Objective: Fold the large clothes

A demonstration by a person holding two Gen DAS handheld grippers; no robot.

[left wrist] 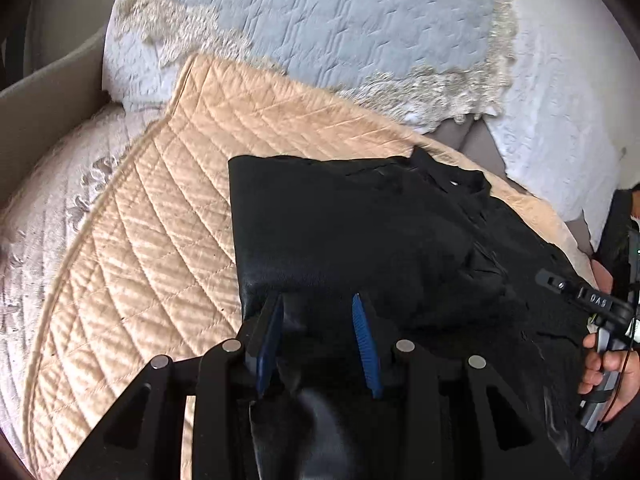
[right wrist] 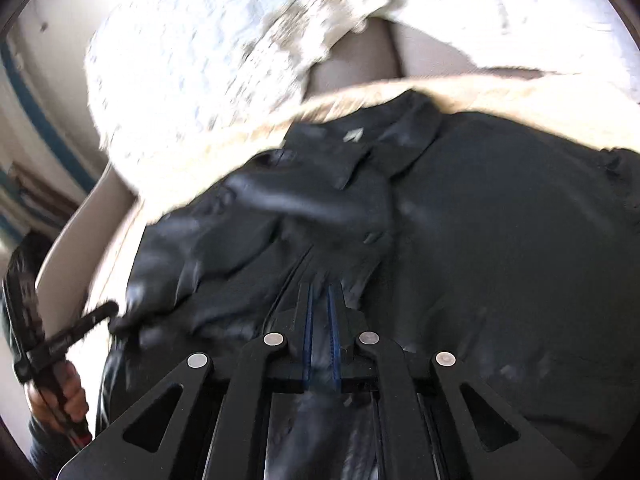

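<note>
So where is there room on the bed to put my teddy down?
The peach quilted mat lies bare left of the black garment, out to its rounded edge by the pale embroidered cover. The grey-blue quilt behind is bare too. It is crowded on the garment, where the left gripper and right gripper work.

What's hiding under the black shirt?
The black shirt lies on a peach quilted blanket, which shows around its edges. Whatever is beneath the shirt's middle is covered and cannot be seen.
</note>
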